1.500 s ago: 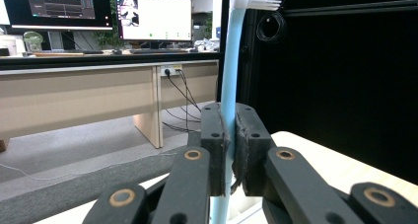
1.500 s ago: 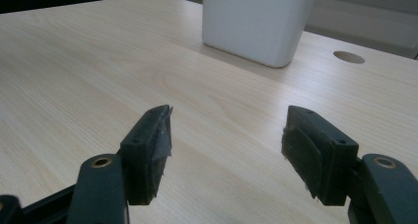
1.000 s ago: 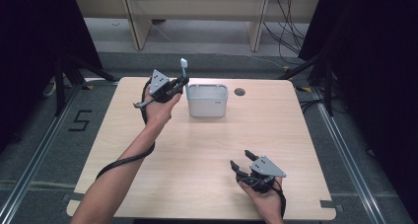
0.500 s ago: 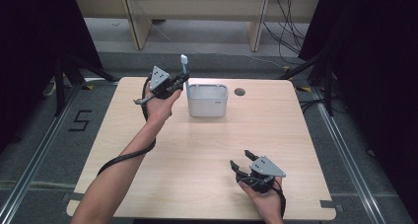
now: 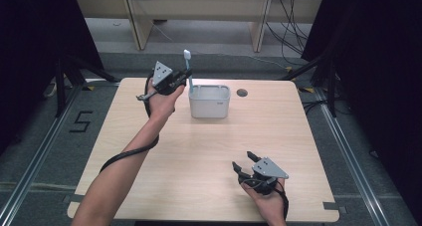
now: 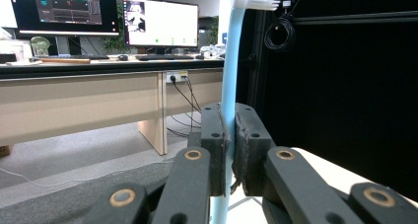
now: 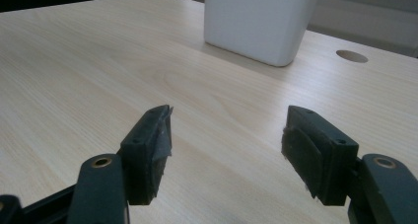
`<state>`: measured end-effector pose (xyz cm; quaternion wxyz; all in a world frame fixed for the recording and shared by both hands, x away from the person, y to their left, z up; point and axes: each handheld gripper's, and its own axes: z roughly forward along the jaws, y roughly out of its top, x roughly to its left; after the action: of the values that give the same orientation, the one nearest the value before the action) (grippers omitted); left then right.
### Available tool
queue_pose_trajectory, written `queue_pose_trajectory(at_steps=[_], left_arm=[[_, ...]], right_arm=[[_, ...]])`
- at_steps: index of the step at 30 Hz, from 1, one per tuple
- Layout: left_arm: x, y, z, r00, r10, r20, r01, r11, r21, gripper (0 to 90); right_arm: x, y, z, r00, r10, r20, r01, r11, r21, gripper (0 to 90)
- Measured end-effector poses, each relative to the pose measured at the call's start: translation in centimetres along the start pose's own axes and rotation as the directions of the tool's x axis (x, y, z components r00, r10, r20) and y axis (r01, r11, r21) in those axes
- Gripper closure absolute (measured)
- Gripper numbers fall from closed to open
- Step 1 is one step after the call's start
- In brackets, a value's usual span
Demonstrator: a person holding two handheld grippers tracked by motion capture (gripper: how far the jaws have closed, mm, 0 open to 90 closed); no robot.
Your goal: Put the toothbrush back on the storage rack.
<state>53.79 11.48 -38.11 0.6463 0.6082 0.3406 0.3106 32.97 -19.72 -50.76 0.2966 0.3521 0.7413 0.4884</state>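
My left gripper point(image 5: 184, 79) is shut on a toothbrush point(image 5: 188, 69) with a light blue handle and a white head, held upright just left of a white bin point(image 5: 209, 102) at the table's far middle. In the left gripper view the pads clamp the handle point(image 6: 229, 76) between them at the left gripper point(image 6: 230, 130), with the brush head at the top edge. My right gripper point(image 5: 242, 164) rests near the table's front right, open, with nothing between its fingers. In the right gripper view my right gripper point(image 7: 226, 135) points across bare wood toward the bin point(image 7: 256, 21).
A round cable hole point(image 5: 242, 92) sits in the tabletop right of the bin, also seen past the bin in the right gripper view as the hole point(image 7: 352, 56). Desks with monitors point(image 6: 160, 24) stand beyond the table's far edge. Black curtains flank both sides.
The left gripper has lifted the toothbrush slightly higher beside the bin. The right gripper has stayed where it was.
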Motion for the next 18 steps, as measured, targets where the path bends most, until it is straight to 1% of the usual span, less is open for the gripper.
queue_pose_trajectory(at_steps=[1,2,3,7,15,16,18], left_arm=[[0.0,0.0,0.1,1.0,0.0,0.001,0.0,1.0,0.0,83.5],[-0.1,0.0,0.2,1.0,0.0,0.0,0.0,1.0,0.001,83.5],[-0.1,-0.1,0.3,1.0,0.0,0.001,0.0,1.0,0.001,83.5],[-0.1,-0.3,0.7,1.0,0.0,-0.001,0.0,1.0,0.007,83.5],[0.0,-0.8,1.1,0.9999,-0.005,-0.01,0.006,0.9997,0.024,83.5],[0.1,-0.9,1.2,0.9999,-0.005,-0.011,0.005,0.9997,0.025,83.5],[0.1,-1.0,1.3,0.9999,-0.008,-0.011,0.008,0.9996,0.028,83.5]], right_arm=[[0.2,0.0,-0.1,0.9995,0.03,-0.002,-0.03,0.999,0.01,36.1],[0.3,-0.1,0.0,0.9994,0.034,0.008,-0.034,0.999,-0.003,36.1],[0.3,-0.1,0.0,0.9993,0.036,0.005,-0.036,0.999,0.002,36.1],[0.2,-0.1,0.1,0.9997,0.022,0.009,-0.022,1.0,-0.005,36.1],[0.2,-0.1,0.1,0.9997,0.026,0.006,-0.026,1.0,-0.003,36.2],[0.2,-0.1,0.0,0.9997,0.024,0.0,-0.024,1.0,0.006,36.2],[0.2,-0.1,0.0,0.9997,0.024,-0.001,-0.024,1.0,0.008,36.2]])
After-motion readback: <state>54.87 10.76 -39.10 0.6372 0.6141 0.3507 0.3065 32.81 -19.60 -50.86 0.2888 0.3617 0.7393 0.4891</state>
